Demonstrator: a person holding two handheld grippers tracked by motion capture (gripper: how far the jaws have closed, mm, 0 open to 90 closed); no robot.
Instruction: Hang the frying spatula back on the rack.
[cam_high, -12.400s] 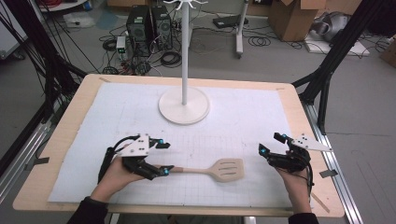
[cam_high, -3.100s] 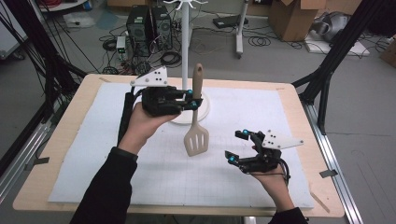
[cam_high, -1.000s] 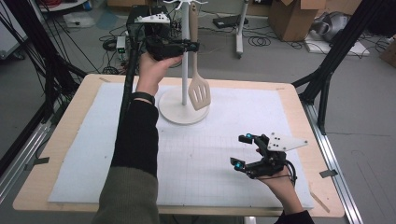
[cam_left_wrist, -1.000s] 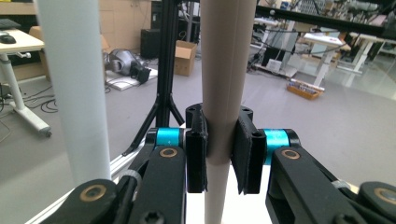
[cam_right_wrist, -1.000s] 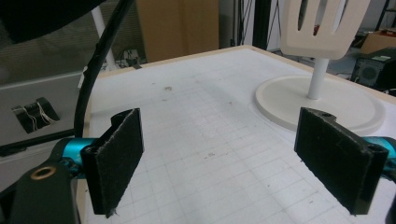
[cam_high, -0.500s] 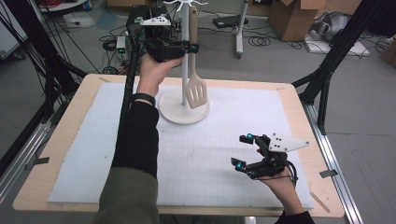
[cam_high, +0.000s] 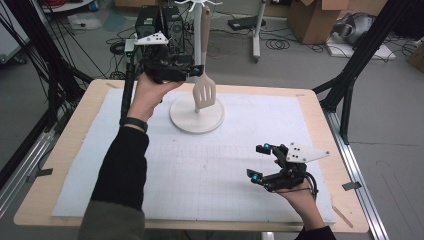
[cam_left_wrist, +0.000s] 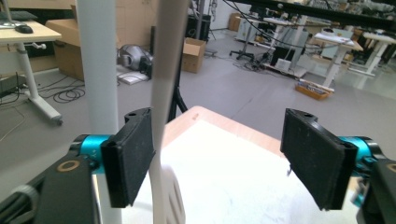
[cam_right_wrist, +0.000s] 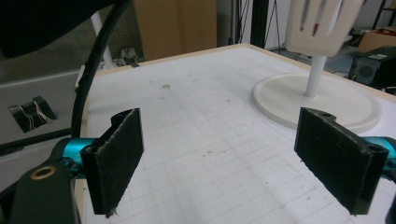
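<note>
A pale wooden slotted spatula (cam_high: 205, 92) hangs by its handle from a hook at the top of the white stand (cam_high: 196, 117), blade down beside the pole. My left gripper (cam_high: 196, 70) is raised at the handle's left. Its jaws have just been opening and now stand wide apart. In the left gripper view the spatula handle (cam_left_wrist: 166, 70) runs along the inner edge of one pad (cam_left_wrist: 133, 154), the other pad stays far off, and the stand's pole (cam_left_wrist: 95, 70) rises behind. My right gripper (cam_high: 258, 161) rests low over the mat at the front right, open and empty (cam_right_wrist: 219, 158).
The stand's round base (cam_right_wrist: 322, 100) sits on a white gridded mat (cam_high: 210, 170) covering the wooden table (cam_high: 95, 95). Black frame posts flank the table. Boxes, cables and computer cases lie on the floor beyond the far edge.
The left gripper's jaws have opened off the spatula handle, and the hand has drawn back and down a little. The spatula stays hanging on the stand. The right gripper has not moved.
</note>
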